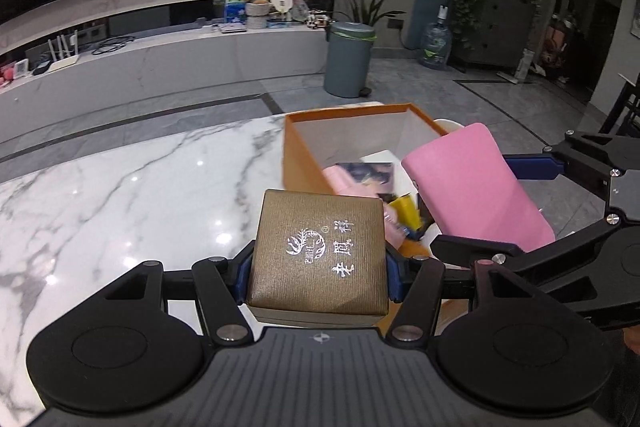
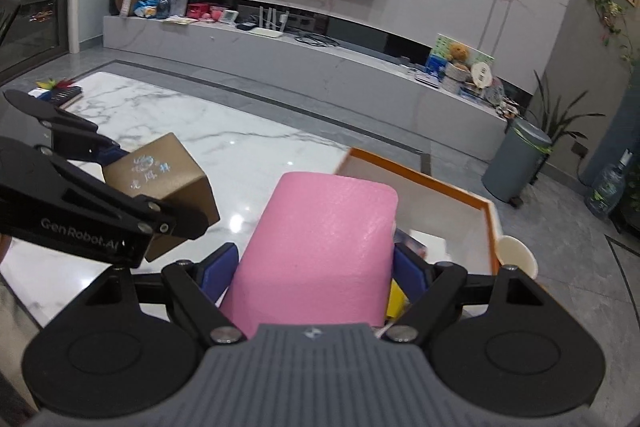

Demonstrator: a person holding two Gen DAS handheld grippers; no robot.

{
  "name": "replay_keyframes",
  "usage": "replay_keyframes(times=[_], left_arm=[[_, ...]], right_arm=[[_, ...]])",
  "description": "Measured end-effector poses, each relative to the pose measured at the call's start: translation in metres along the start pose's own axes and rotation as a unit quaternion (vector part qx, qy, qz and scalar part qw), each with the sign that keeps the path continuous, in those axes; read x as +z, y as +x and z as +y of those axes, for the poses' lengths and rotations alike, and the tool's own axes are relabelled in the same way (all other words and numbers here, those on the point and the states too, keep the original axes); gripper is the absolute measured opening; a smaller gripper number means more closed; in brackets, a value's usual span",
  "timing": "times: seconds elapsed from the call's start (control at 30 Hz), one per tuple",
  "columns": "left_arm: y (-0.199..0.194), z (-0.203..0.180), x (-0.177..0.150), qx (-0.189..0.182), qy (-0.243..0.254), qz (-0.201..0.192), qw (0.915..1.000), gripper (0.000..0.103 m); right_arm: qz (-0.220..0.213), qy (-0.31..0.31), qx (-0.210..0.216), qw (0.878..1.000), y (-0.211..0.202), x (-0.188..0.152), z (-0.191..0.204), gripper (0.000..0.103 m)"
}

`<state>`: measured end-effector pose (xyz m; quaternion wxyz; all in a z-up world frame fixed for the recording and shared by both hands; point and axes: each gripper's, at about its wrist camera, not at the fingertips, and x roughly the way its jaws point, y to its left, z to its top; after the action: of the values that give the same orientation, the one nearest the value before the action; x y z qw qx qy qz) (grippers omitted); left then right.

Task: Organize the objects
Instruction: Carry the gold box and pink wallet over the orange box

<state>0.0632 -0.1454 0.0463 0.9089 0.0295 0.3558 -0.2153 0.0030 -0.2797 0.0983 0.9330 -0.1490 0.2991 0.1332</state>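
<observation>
My left gripper (image 1: 318, 269) is shut on a brown-gold gift box (image 1: 320, 247) with silver lettering, held above the marble table beside the orange box (image 1: 298, 155). My right gripper (image 2: 314, 271) is shut on a pink box (image 2: 320, 247), held over the near edge of the orange box (image 2: 424, 179). The pink box also shows in the left wrist view (image 1: 476, 187), and the gold box in the right wrist view (image 2: 164, 179). The orange box is open and holds a pink item (image 1: 348, 183), a dark card (image 1: 368, 171) and a yellow item (image 1: 406, 211).
The white marble table (image 1: 120, 195) stretches to the left. A white round object (image 2: 516, 255) sits by the orange box's right side. Small items (image 2: 56, 91) lie at the table's far left corner. A grey bin (image 1: 348, 59) stands on the floor beyond.
</observation>
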Motion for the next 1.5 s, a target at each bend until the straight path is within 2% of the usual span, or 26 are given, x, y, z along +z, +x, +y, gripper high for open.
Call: replay_keyframes(times=[0.53, 0.9, 1.17, 1.5], left_arm=[[0.042, -0.038, 0.021, -0.041, 0.016, 0.001, 0.999, 0.068], [0.065, -0.062, 0.021, -0.069, 0.031, 0.011, 0.9971, 0.069], [0.083, -0.085, 0.023, -0.093, 0.055, 0.018, 0.994, 0.069], [0.105, -0.105, 0.018, -0.094, 0.08, 0.04, 0.9916, 0.069]], right_arm=[[0.008, 0.022, -0.055, 0.998, 0.008, -0.002, -0.072, 0.083], [0.011, 0.049, -0.081, 0.995, 0.01, -0.002, -0.112, 0.083], [0.013, 0.053, -0.085, 0.995, 0.017, 0.002, -0.119, 0.083], [0.019, 0.063, -0.082, 0.994, 0.03, 0.0, -0.131, 0.083]])
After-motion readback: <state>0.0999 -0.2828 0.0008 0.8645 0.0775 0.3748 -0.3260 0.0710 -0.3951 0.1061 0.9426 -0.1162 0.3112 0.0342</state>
